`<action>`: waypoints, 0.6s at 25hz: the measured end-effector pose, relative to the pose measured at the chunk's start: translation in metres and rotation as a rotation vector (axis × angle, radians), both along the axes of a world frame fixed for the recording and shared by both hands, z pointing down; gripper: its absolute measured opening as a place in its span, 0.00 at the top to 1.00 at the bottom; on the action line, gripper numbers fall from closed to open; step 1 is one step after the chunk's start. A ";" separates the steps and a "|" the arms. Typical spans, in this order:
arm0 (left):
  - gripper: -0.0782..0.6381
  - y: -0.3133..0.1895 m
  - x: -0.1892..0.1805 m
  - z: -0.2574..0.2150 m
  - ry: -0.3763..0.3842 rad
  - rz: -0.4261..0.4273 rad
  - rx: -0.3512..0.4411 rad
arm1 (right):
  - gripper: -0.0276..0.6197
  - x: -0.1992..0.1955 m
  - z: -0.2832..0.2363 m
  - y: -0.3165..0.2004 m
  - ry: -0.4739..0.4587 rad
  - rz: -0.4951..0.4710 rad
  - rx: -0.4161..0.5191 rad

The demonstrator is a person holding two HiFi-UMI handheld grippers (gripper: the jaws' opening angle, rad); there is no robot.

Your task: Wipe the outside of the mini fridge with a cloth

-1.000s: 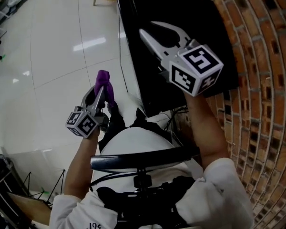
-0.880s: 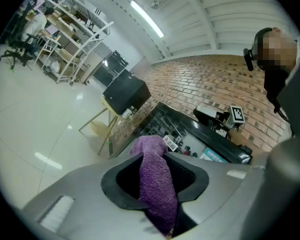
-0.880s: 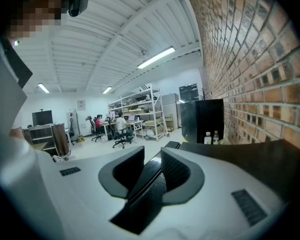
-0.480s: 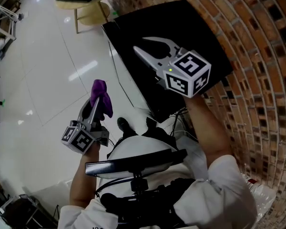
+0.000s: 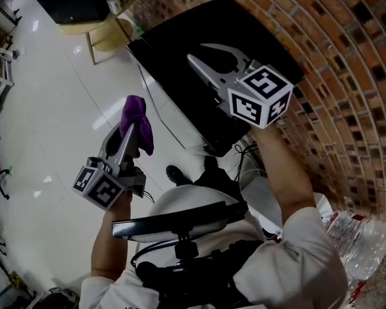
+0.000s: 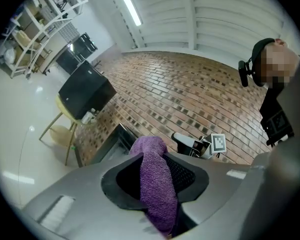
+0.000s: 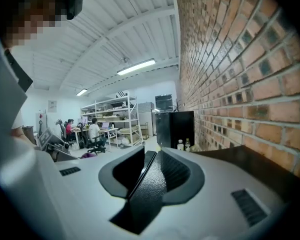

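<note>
Over mini fridge (image 5: pixel 174 34), right gripper (image 5: pixel 195 51) outstretched

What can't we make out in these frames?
- Mini fridge wall-side face: head view, hidden behind its own top.
- Its top, partly: head view, under right claw.
- Cloth tail: head and left gripper views, buried in left claw.
- Bottles: too small, labels unreadable.
</note>
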State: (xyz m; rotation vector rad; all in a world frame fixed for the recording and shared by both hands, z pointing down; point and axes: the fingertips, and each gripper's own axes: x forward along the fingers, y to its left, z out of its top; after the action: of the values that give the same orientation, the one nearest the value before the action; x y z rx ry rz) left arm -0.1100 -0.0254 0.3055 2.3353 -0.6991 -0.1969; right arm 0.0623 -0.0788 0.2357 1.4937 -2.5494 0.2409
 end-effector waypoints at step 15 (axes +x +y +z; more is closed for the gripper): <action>0.73 -0.050 0.123 -0.078 -0.285 0.280 0.345 | 0.81 0.068 -0.012 0.042 -0.014 0.113 0.006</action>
State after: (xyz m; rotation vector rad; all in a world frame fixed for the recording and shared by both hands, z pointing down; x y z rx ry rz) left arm 0.0133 -0.0757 0.2270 2.7958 -0.4892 0.1579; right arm 0.1306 -0.0373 0.2234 1.6460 -2.4817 0.2608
